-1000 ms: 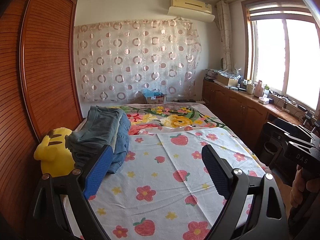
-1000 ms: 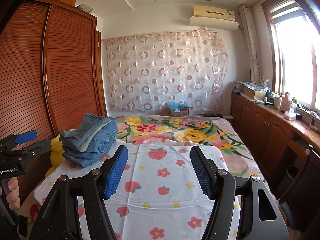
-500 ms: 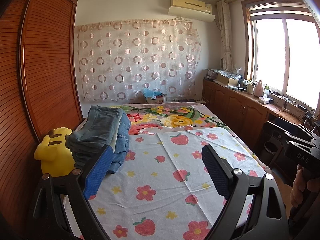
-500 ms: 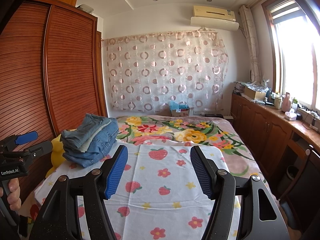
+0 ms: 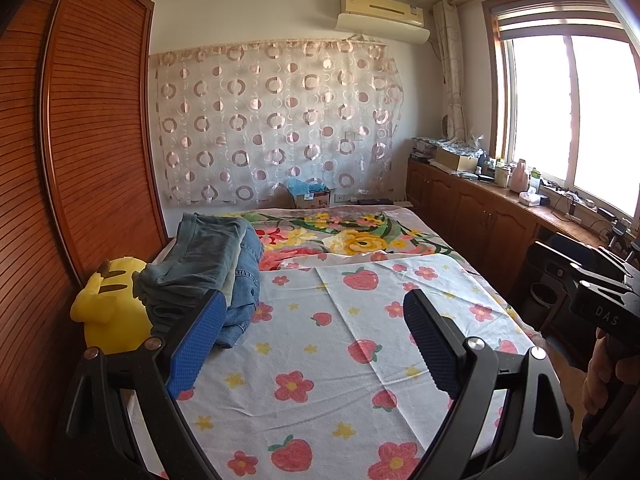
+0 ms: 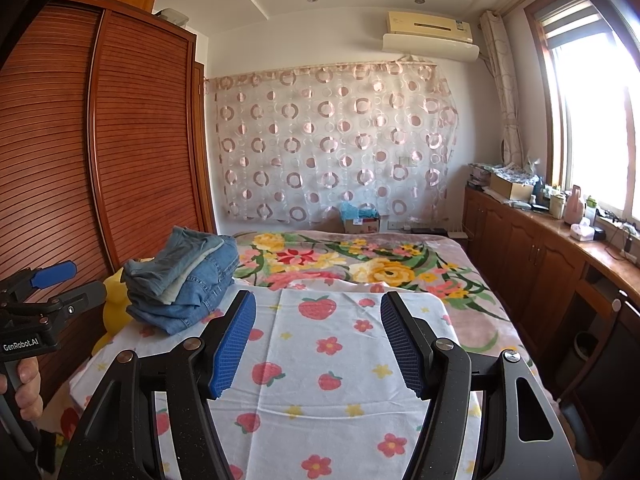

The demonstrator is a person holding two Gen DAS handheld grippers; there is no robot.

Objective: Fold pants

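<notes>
Big bed (image 5: 400, 248) in a sunny room, with a white sheet (image 5: 320, 360) full of strawberries and flowers spread on the near part. Folded jeans (image 5: 216, 264) piled in a stack at the left edge of the bed, on the sheet, next to the brown wardrobe (image 5: 92, 140). 3 or so pairs in the pile, hard to count for sure. Yellow plush toy (image 5: 112, 312) squeezed between the jeans and the wardrobe, touching the pile.

Left gripper (image 5: 312, 344) held low over the sheet, fingers (image 5: 196, 344) spread wide, nothing between them. Left blue finger right in front of the jeans in the left view, but impossible to tell if touching. Right gripper (image 6: 318, 344) also over the sheet, fingers (image 6: 234, 344) spread apart, only bare sheet between them. Jeans (image 6: 184, 280) well off to the left of it.

Dotted curtain (image 6: 332, 144) on the far wall, air conditioner (image 6: 430, 32) above. Bright window (image 5: 572, 112) on the right, over a long wooden table (image 5: 500, 196) with bottles and boxes.
</notes>
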